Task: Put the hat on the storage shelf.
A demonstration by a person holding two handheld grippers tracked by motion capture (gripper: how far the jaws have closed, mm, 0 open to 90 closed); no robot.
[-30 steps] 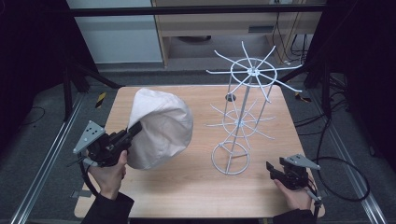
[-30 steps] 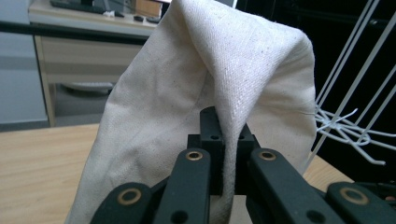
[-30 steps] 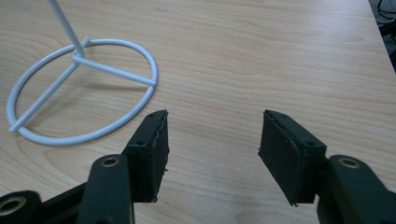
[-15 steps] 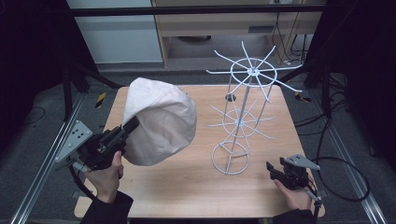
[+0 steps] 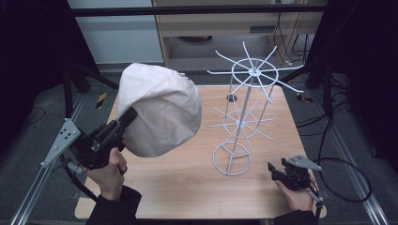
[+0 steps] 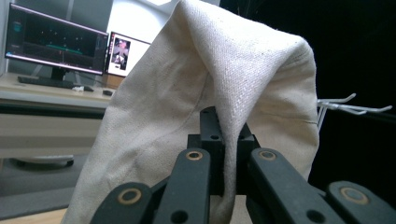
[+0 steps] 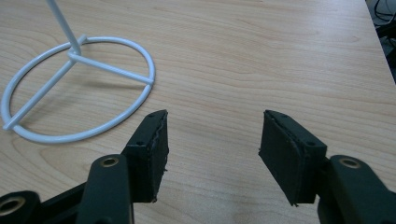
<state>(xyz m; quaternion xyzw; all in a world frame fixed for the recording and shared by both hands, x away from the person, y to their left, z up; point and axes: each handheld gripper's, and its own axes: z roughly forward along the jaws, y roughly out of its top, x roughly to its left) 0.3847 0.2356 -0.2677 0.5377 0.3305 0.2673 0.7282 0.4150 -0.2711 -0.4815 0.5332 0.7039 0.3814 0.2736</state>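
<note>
While held up above the worktop's [image 5: 187, 187] left half, cream fabric hat [image 5: 159, 110] hanging off the left gripper [image 5: 126, 118], crown domed and raised clear of the wood; jaws closed on a fold of the hat's edge, cloth pinched between them in the left gripper view [image 6: 223, 154] and draping up and over both sides [image 6: 210, 84]; left hand [image 5: 110, 173] wrapped round the gripper's handle near the front-left corner, dark sleeve below it; grey three-cornered plate [image 5: 61, 140] jutting past the left edge.

White wire rack [image 5: 244, 124] upright right of centre, ring base [image 5: 231, 158] flat on the wood, thin post rising to a small spoked tier and a larger spoked wheel [image 5: 253, 72] at the top, towards the far edge; hat just beside the rack's left spokes, touching or not cannot tell; rack prongs [image 6: 350, 105] seen past the hat's right side from the left gripper.

Right gripper [image 5: 277, 171] low at the front-right corner, held in the right hand [image 5: 295, 197]; jaws spread wide, nothing between them, bare wood showing in the gap [image 7: 212, 140]; ring base [image 7: 79, 88] near, ahead and to the left of those jaws, apart from them.

Small dark round hole [image 5: 231, 97] in the worktop near the far edge; monitors [image 6: 56, 44] on a desk beyond, in the left gripper view.
</note>
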